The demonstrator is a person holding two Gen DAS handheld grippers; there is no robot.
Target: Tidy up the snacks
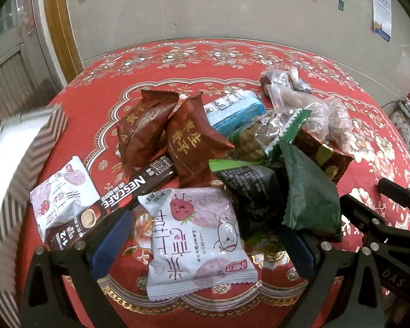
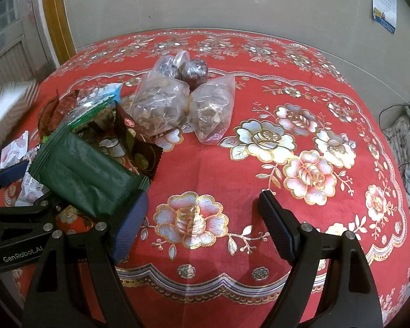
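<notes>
The left gripper [image 1: 205,235], wide open, straddles the strawberry rice-cracker packet [image 1: 198,239]. The right gripper [image 2: 205,213] gapes empty over the red tablecloth [image 2: 259,164], the dark green packet [image 2: 84,177] just left of it.

Red floral tablecloth [image 2: 259,169] covers table. Calendar [image 2: 384,13] on wall past far right corner; cables [image 2: 396,114] on floor right.

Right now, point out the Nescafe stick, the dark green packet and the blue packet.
Nescafe stick [image 1: 124,195], left wrist view, on the printed logo.
dark green packet [image 2: 82,176], right wrist view, on its flat middle.
blue packet [image 1: 236,110], left wrist view, on its upper face.
</notes>
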